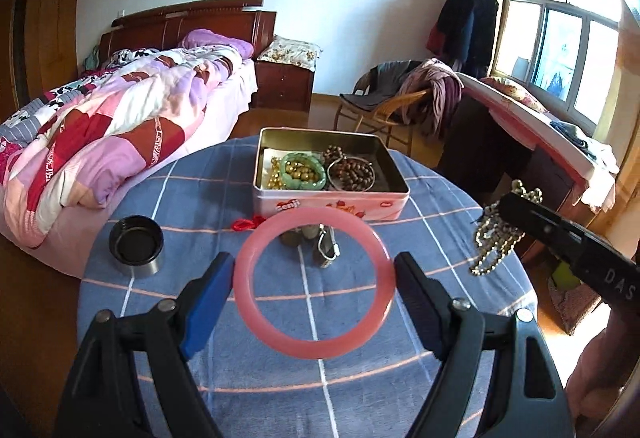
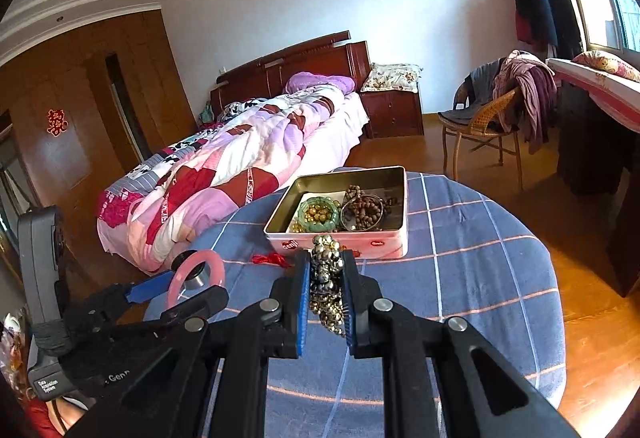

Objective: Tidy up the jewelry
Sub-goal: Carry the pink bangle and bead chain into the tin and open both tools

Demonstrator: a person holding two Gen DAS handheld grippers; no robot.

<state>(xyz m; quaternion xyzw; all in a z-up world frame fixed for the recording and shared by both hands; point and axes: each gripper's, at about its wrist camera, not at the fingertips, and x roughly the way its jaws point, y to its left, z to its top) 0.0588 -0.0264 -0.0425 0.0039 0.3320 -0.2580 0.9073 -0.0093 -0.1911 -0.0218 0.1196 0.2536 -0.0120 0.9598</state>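
My left gripper is shut on a pink bangle, held by its two sides above the checked tablecloth. The same bangle shows at the left of the right wrist view. My right gripper is shut on a bunch of silver-gold beads, which hangs from its tip at the right of the left wrist view. An open pink tin stands beyond both, holding a green bangle with gold beads inside it, brown wooden beads and a thin metal ring.
A red cord, some dark beads and a small metal clasp lie on the cloth in front of the tin. A black-lined metal cup stands at the left. The round table has a bed on its left and a wicker chair behind.
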